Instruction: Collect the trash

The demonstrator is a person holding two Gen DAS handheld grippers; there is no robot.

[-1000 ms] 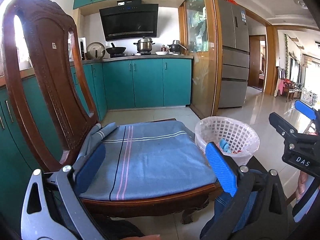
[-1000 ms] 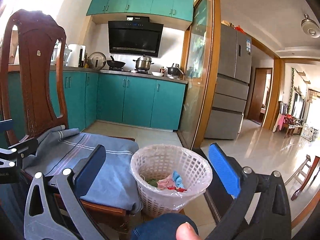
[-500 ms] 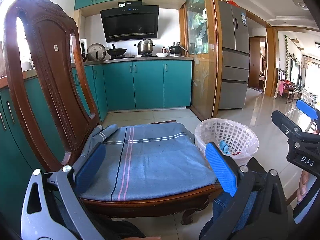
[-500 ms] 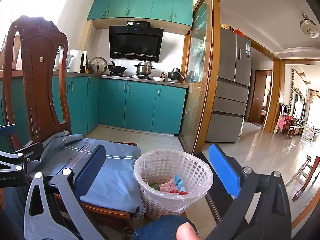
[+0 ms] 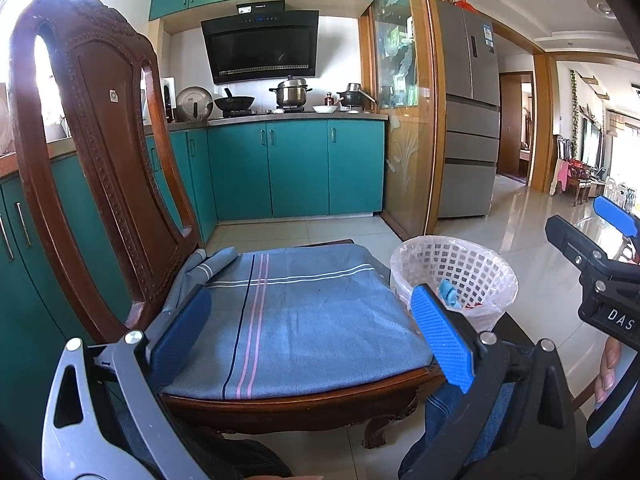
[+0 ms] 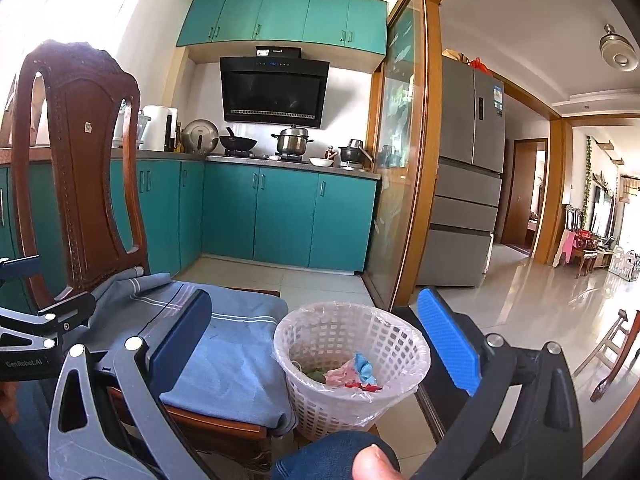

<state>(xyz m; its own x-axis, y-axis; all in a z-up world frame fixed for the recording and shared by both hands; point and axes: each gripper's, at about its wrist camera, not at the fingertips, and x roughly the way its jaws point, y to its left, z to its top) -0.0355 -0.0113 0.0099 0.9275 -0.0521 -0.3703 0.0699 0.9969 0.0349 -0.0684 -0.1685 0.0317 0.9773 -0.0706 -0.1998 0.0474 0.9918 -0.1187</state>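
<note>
Both the left gripper (image 5: 310,338) and right gripper (image 6: 314,334) hang spread and empty; scraps (image 6: 352,374) lie in the basket (image 6: 412,360) beside the chair (image 6: 240,364), which a careless swing could tip.

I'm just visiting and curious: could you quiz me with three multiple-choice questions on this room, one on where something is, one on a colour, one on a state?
1. Where is the white basket?
A. on the counter
B. on the floor beside the chair
C. on the seat

2. What colour is the seat cloth?
A. blue-grey
B. red
C. yellow

3. How is the right hand-held gripper?
A. shut on trash
B. shut, empty
C. open, empty

Answers: 1 B, it stands by the seat's edge. 2 A, blue-grey with thin stripes. 3 C, its fingers stand wide apart with nothing between.
</note>
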